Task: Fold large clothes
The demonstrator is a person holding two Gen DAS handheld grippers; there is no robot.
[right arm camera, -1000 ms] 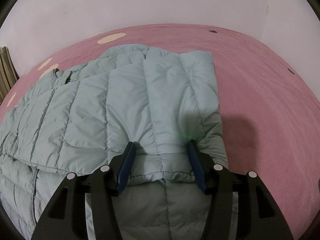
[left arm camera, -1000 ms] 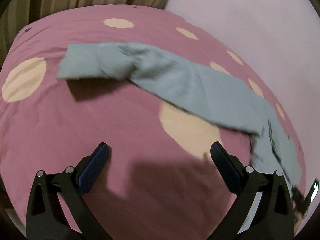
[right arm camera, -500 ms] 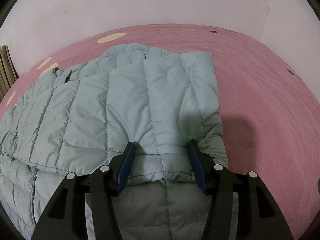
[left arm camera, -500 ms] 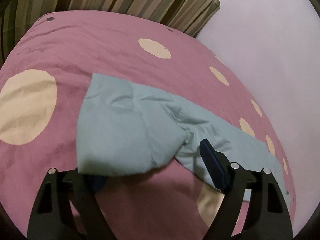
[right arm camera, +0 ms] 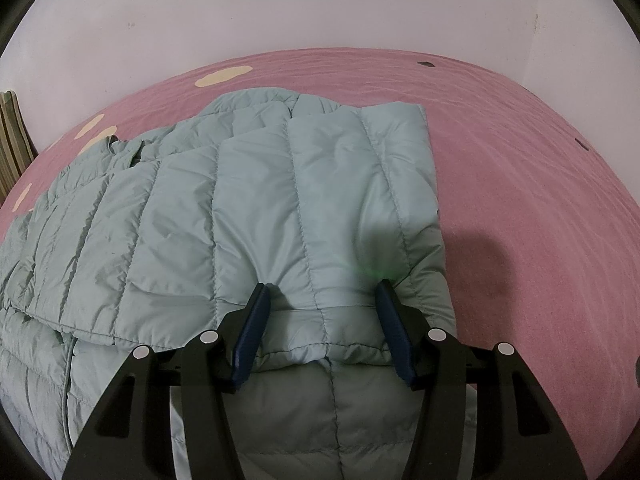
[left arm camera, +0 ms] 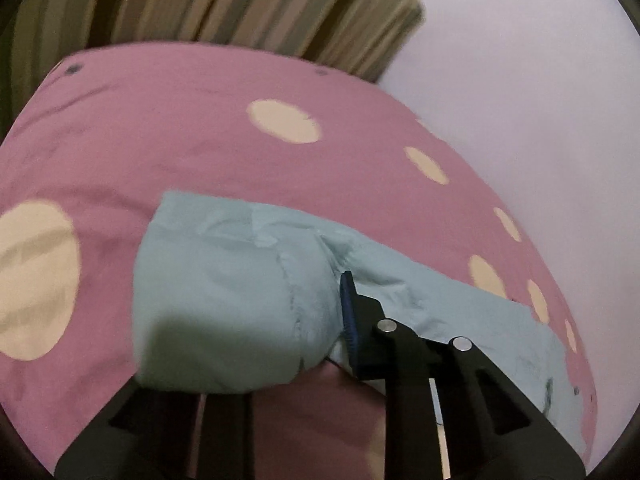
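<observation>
Covering pink bedspread (right arm camera: 520,184): puffy, stitch-quilted pale green jacket (right arm camera: 256,208).

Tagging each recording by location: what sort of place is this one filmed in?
Most likely a bedroom. A pale green quilted puffer jacket lies spread on a pink bedcover with cream dots, plain white walls close in right behind it, and a brown-and-green striped pillow or cushion sits at the far end.

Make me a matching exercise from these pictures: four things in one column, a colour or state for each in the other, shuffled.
1. pale green quilted down jacket
2. bed cover
3. left gripper
4. striped fabric

a. pink with cream spots
b. closing on a sleeve end
c. lying partly folded
d. brown and olive bands

Pairs: 1-c, 2-a, 3-b, 4-d
</observation>
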